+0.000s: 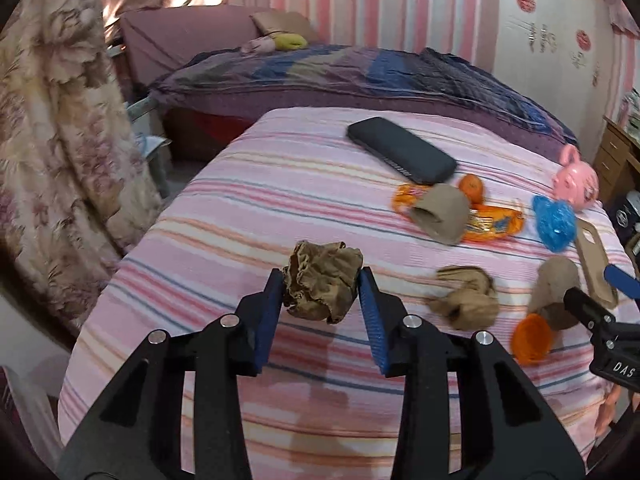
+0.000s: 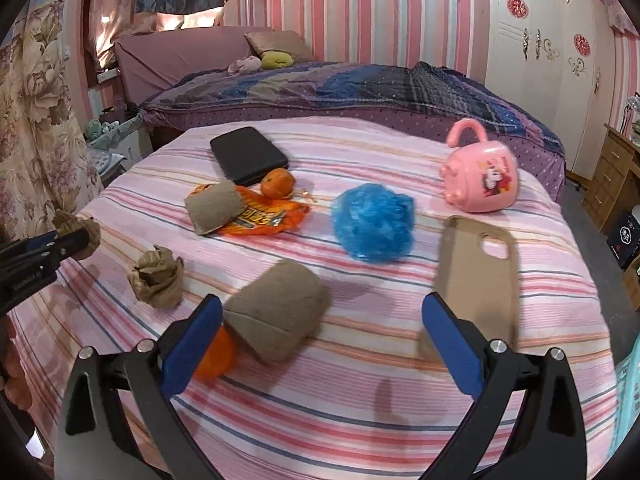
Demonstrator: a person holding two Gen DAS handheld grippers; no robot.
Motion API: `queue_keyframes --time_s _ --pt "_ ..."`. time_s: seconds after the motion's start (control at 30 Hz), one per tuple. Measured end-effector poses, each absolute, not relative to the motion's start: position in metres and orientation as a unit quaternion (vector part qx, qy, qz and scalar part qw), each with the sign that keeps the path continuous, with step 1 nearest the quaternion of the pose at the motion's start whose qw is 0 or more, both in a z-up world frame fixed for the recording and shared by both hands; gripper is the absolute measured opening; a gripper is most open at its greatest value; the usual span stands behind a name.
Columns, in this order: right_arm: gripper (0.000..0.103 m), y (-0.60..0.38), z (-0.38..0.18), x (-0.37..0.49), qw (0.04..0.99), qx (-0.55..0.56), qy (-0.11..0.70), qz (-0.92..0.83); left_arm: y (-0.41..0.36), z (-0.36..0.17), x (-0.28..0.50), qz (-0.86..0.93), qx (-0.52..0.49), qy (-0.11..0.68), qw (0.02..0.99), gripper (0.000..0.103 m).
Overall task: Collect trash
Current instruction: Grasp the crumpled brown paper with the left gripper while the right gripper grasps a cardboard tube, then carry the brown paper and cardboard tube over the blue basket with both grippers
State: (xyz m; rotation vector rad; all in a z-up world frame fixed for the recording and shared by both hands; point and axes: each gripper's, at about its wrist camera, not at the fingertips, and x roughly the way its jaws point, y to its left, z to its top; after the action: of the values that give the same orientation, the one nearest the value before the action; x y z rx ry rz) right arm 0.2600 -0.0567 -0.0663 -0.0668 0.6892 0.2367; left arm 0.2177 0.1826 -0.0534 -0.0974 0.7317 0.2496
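Two tongs over a striped bed [image 2: 360,408], one with trash in its grip.

The left tongs [image 1: 322,280] pinch a crumpled brown paper ball [image 1: 322,282], lifted off the sheet. The right tongs [image 2: 322,308] stand wide apart, nothing between the pads; just ahead lies a brown cardboard tube [image 2: 276,316] against an orange lid [image 2: 214,354]. Beyond: another paper wad [image 2: 156,276], a blue plastic clump [image 2: 374,222], an orange wrapper [image 2: 264,218].
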Motion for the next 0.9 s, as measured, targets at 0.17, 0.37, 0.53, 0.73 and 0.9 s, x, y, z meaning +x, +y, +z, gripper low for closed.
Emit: queue_keyframes --time_s 0.17,0.37,0.53,0.73,0.9 --pt "0.095 -0.043 -0.075 0.271 0.925 -0.025 0.362 0.111 0.191 -0.054 0.22 0.133 -0.062 0.361 0.921 0.038" --pt "0.065 -0.038 -0.08 0.276 0.917 -0.02 0.373 0.14 0.181 -0.05 0.222 0.127 -0.059 0.353 0.925 0.038" --pt "0.058 -0.043 -0.075 0.271 0.922 -0.018 0.354 0.158 0.169 -0.048 0.225 0.124 -0.053 0.353 0.926 0.038" --pt "0.058 -0.07 -0.061 0.259 0.935 -0.017 0.322 0.151 0.156 -0.04 0.222 0.12 -0.054 0.34 0.931 0.038" --pt "0.058 -0.101 -0.05 0.247 0.943 -0.021 0.304 0.132 0.136 -0.032 0.221 0.107 -0.06 0.33 0.936 0.038"
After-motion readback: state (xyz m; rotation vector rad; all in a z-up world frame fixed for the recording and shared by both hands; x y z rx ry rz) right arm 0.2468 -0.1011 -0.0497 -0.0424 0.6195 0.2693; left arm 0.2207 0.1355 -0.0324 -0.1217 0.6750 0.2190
